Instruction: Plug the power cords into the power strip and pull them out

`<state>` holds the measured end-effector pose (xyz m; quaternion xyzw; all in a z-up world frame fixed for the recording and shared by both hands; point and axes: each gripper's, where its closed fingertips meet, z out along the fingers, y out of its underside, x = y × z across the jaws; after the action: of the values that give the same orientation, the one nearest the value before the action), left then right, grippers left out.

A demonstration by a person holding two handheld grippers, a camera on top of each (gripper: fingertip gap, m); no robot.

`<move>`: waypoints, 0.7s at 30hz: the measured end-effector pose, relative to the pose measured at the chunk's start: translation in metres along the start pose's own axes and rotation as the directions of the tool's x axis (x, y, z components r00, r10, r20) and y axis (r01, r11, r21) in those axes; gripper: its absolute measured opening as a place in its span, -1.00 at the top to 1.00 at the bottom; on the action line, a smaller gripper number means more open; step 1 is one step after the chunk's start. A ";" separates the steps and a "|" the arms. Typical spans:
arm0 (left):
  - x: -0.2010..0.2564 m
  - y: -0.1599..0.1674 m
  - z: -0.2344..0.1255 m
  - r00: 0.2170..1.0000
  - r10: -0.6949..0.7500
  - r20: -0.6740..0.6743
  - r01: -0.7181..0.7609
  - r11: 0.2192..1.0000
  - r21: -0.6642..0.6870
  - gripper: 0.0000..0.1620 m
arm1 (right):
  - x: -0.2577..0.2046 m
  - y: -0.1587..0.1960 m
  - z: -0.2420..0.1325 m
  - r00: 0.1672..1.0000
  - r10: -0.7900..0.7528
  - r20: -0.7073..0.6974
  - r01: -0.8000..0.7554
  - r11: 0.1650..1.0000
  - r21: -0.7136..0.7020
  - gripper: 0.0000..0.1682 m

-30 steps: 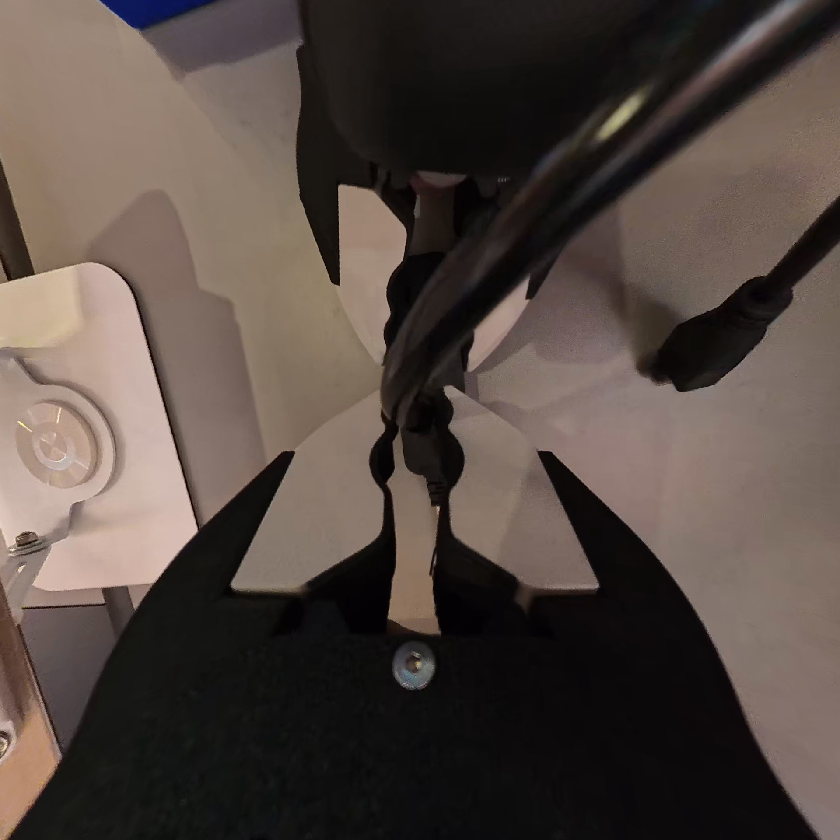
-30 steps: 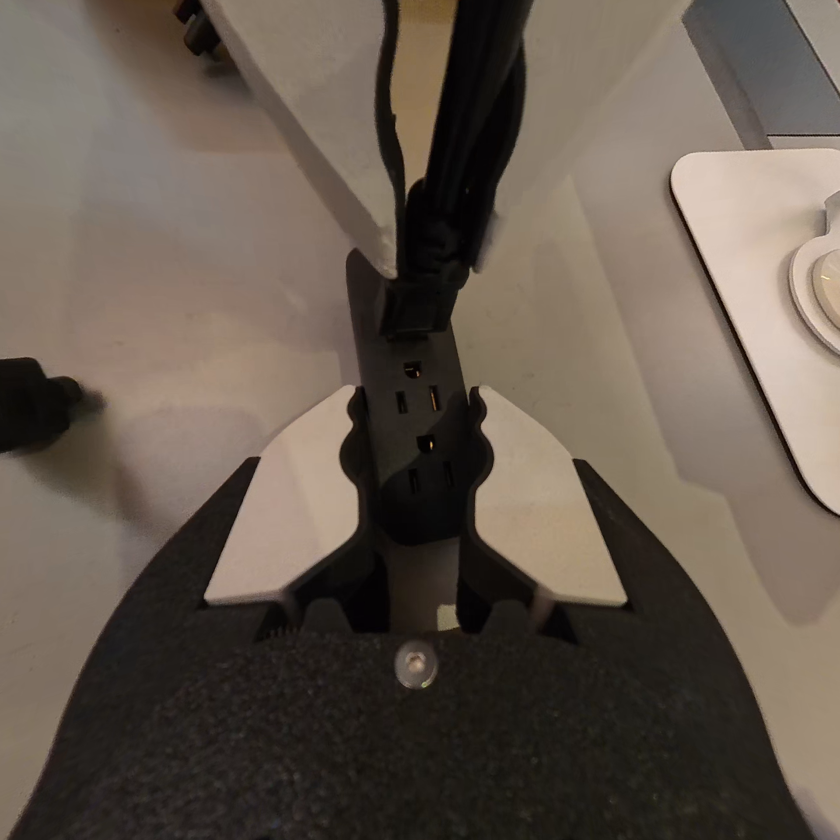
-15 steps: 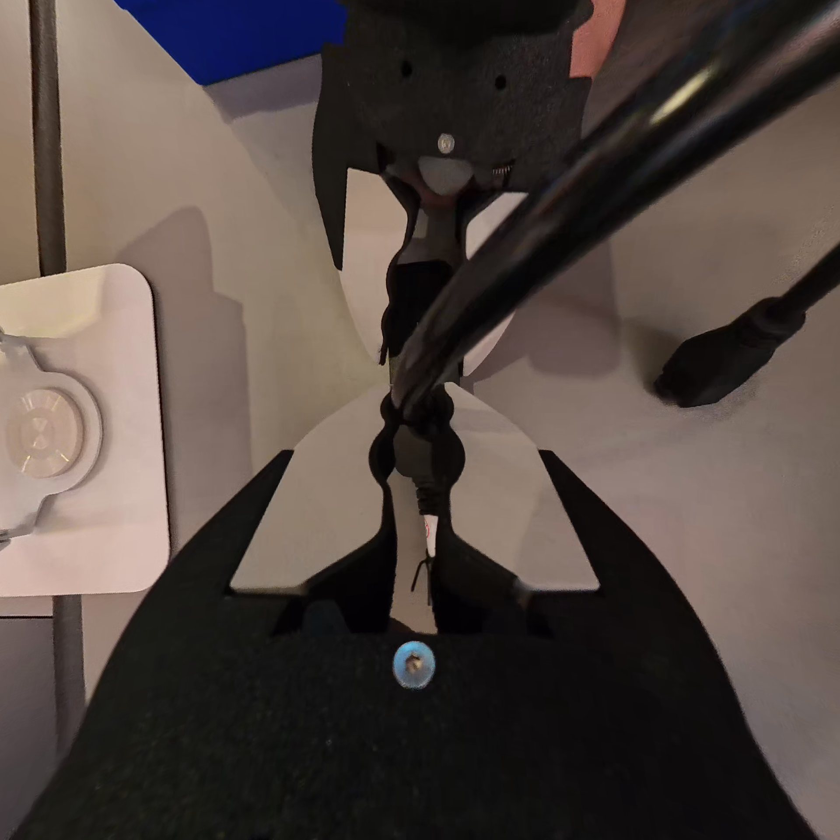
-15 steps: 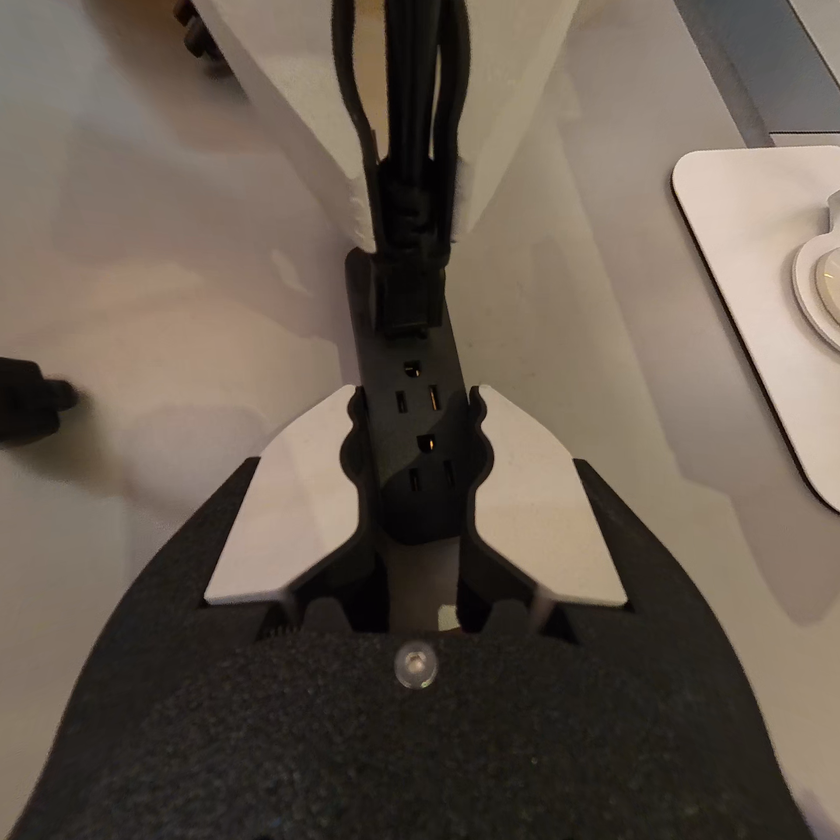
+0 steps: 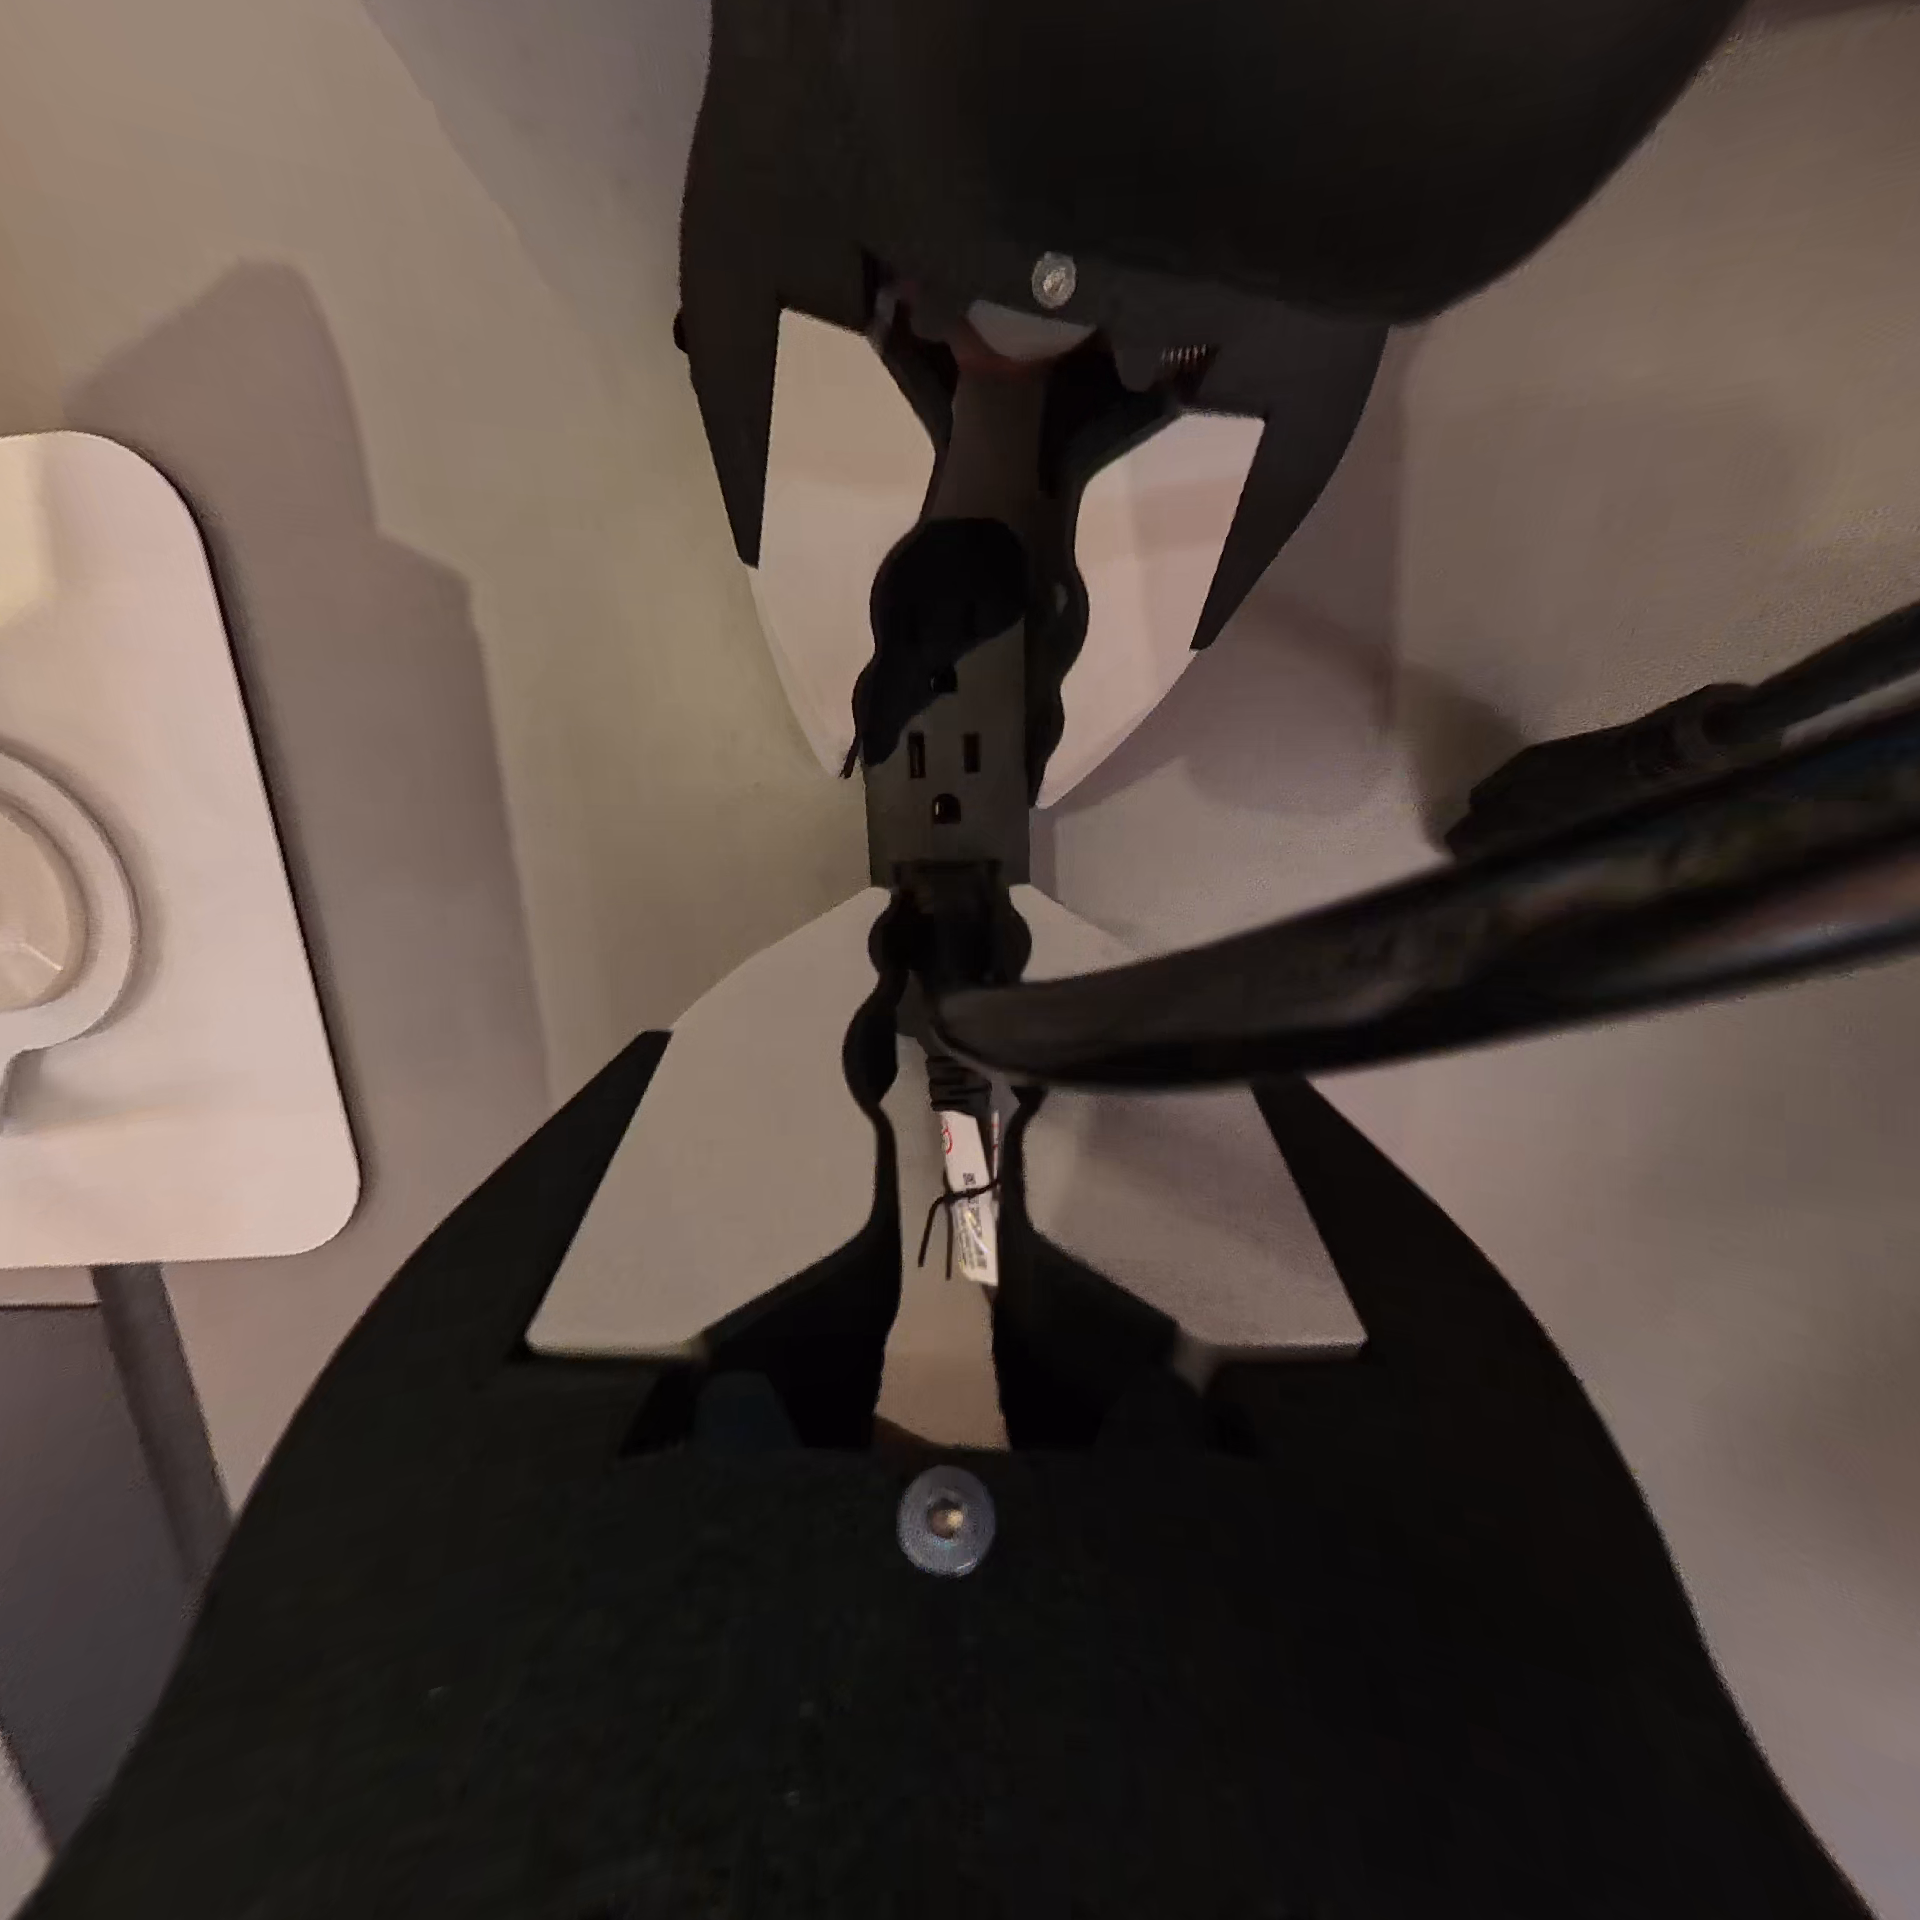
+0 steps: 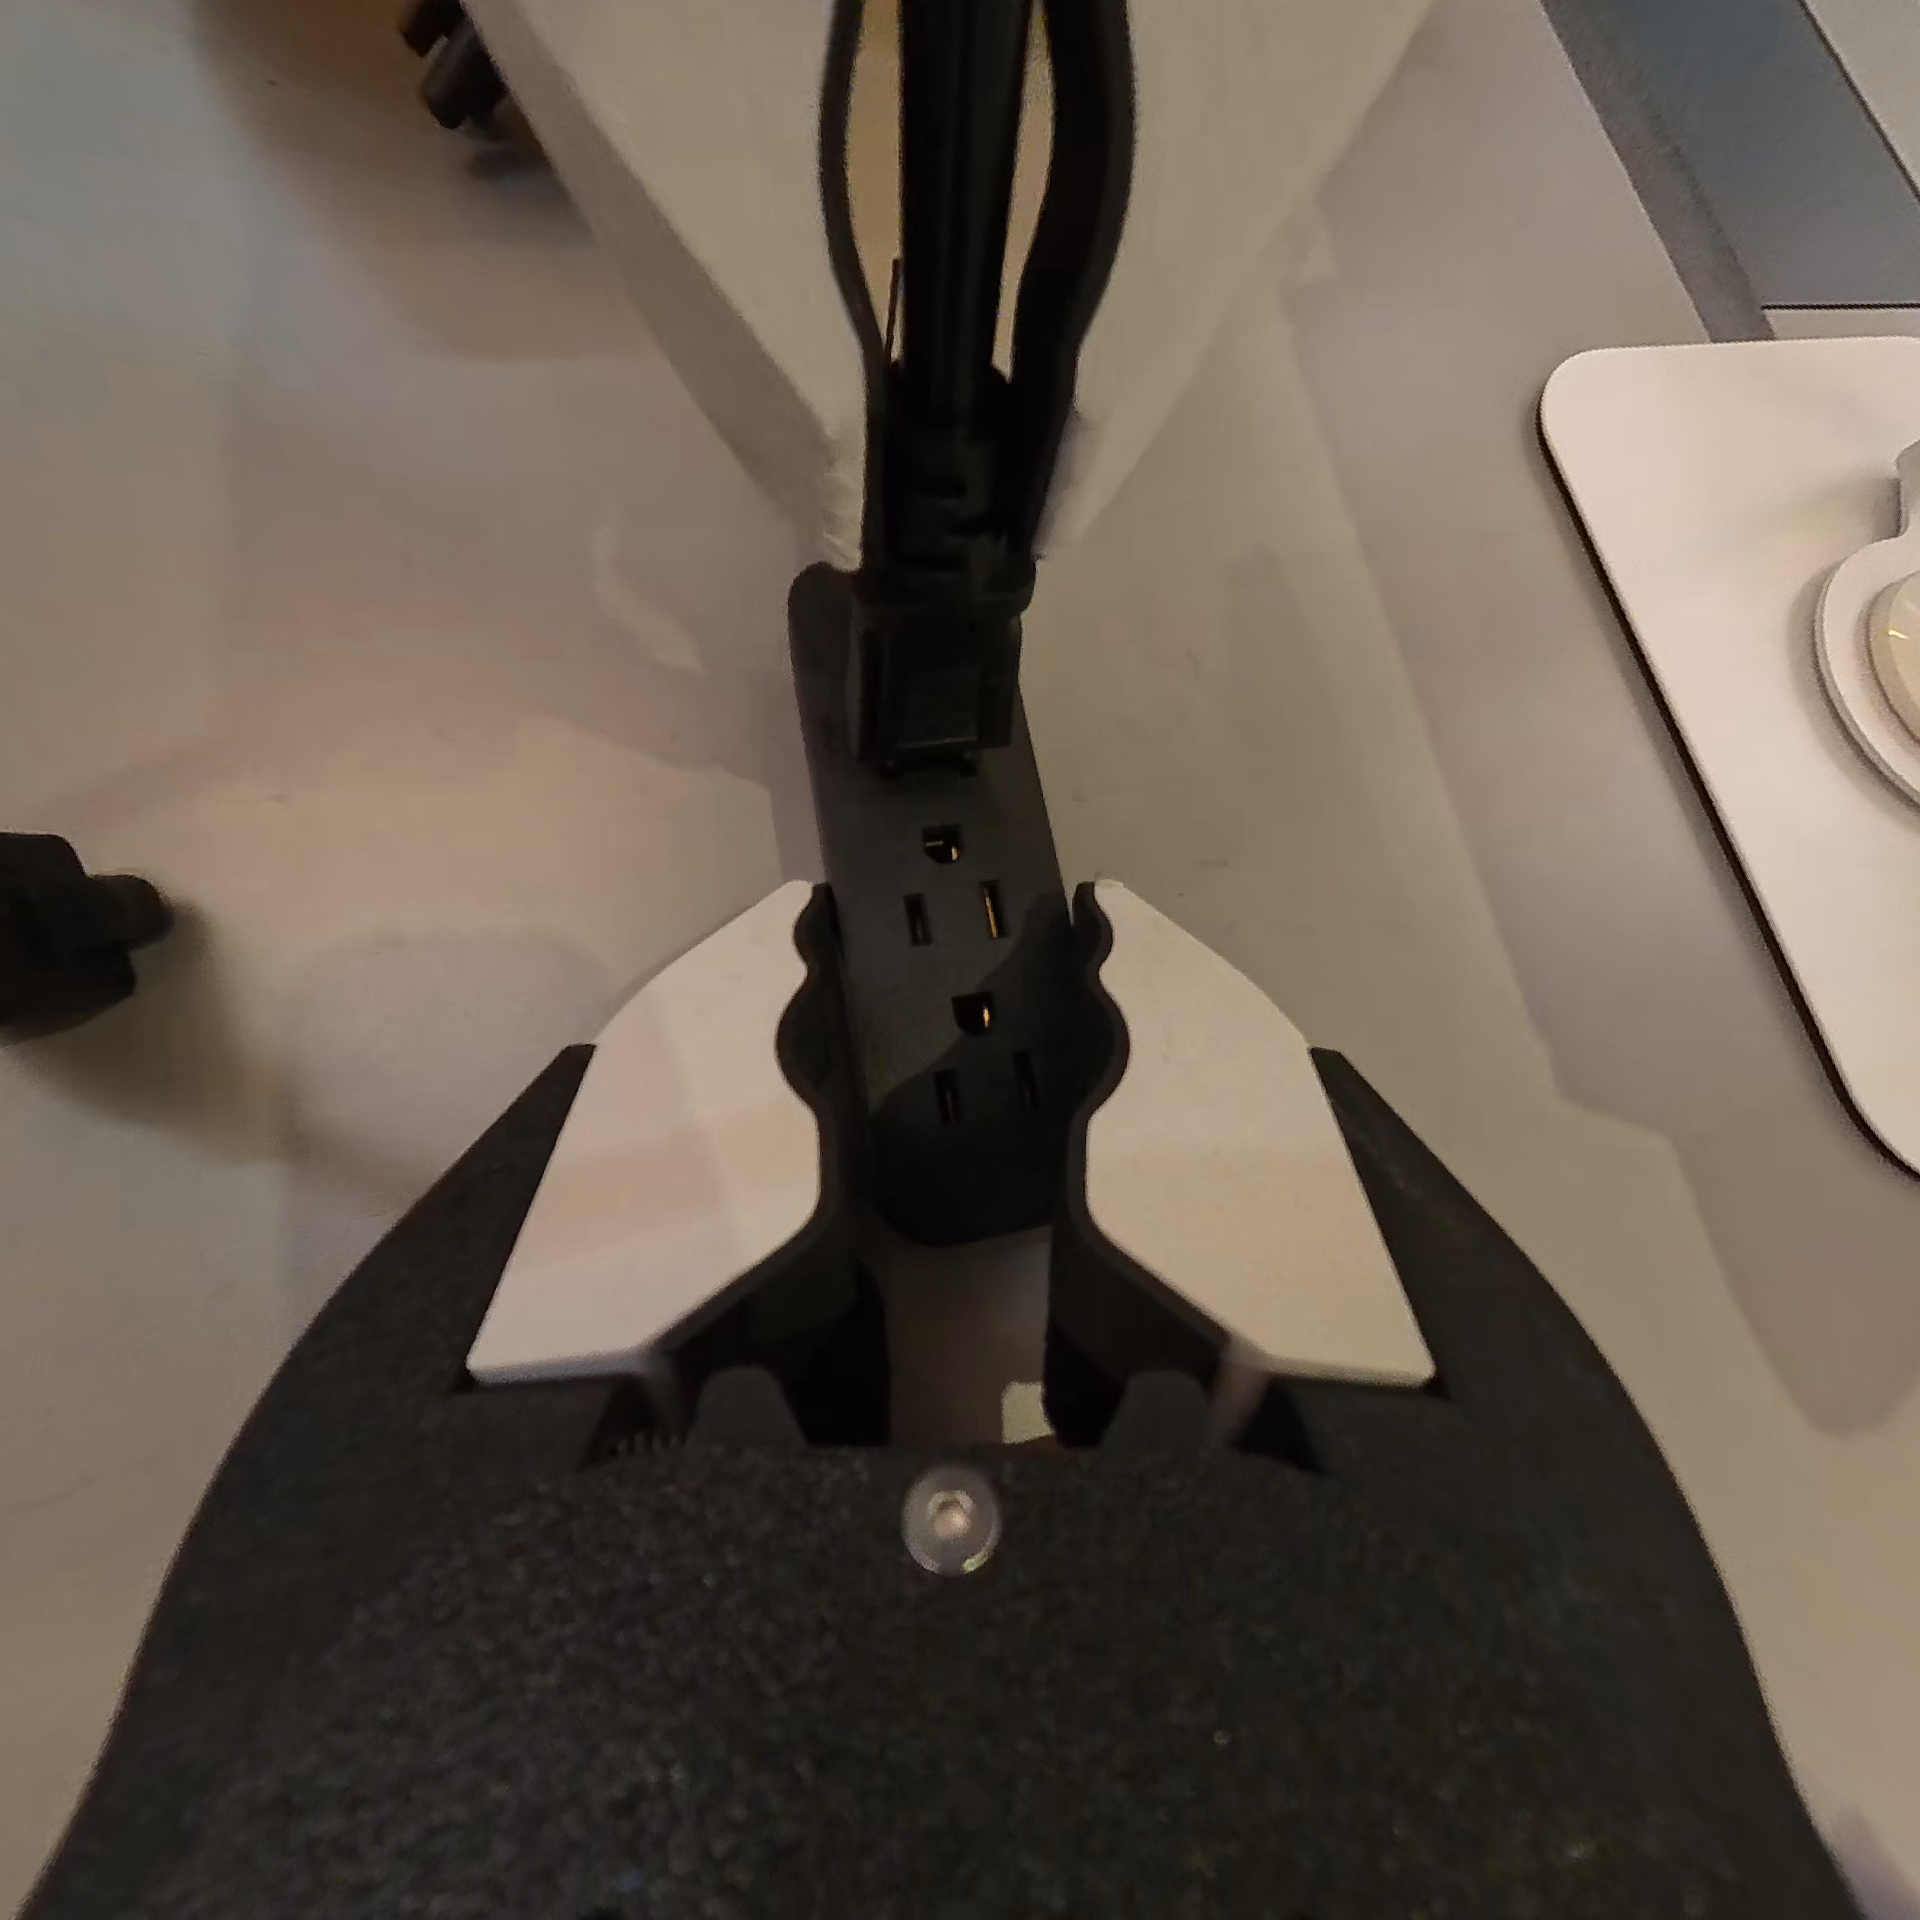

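Observation:
A black power strip [image 6: 935, 862] lies on a pale table. My right gripper [image 6: 951, 894] is shut on its near end, one finger on each side. Two empty outlets show between and just past those fingers. A black plug [image 6: 930, 675] stands on the strip's far outlet; I cannot tell whether it is fully seated. My left gripper [image 5: 951, 920] is shut on that plug [image 5: 951, 914]. The plug's thick black cord [image 5: 1455, 956] runs off to the right, and a white tag [image 5: 971, 1174] hangs on a cord between the fingers. The strip [image 5: 951, 769] and the right gripper [image 5: 951, 779] face me in the left wrist view.
A second black plug [image 5: 1579, 769] with its cord lies loose on the table; it also shows in the right wrist view [image 6: 52, 945]. A white pad with a round fitting [image 5: 156, 935] lies beside the strip, at the right in the right wrist view [image 6: 1714, 727]. Left tips to right tips: about 7 centimetres.
My left gripper has swung upright over the plug. The cord has dropped low to the right, uncovering an outlet in the left wrist view. The right gripper and strip have stayed put.

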<state>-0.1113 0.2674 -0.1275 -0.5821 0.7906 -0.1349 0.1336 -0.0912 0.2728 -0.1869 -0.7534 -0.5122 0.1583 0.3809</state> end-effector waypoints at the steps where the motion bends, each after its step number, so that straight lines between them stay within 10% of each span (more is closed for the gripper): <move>1: 0.000 0.001 0.000 1.000 0.009 0.005 -0.009 0.999 -0.030 0.82 | 0.000 0.000 0.000 1.000 0.000 0.000 0.000 1.000 0.000 0.46; 21: -0.001 0.005 -0.001 0.992 0.115 0.051 -0.101 0.971 -0.217 0.82 | 0.000 0.000 0.000 1.000 0.000 -0.002 0.000 1.000 -0.001 0.46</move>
<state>-0.1158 0.2702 -0.1281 -0.5531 0.8265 -0.0232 0.1025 -0.0911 0.2728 -0.1869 -0.7536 -0.5121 0.1574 0.3810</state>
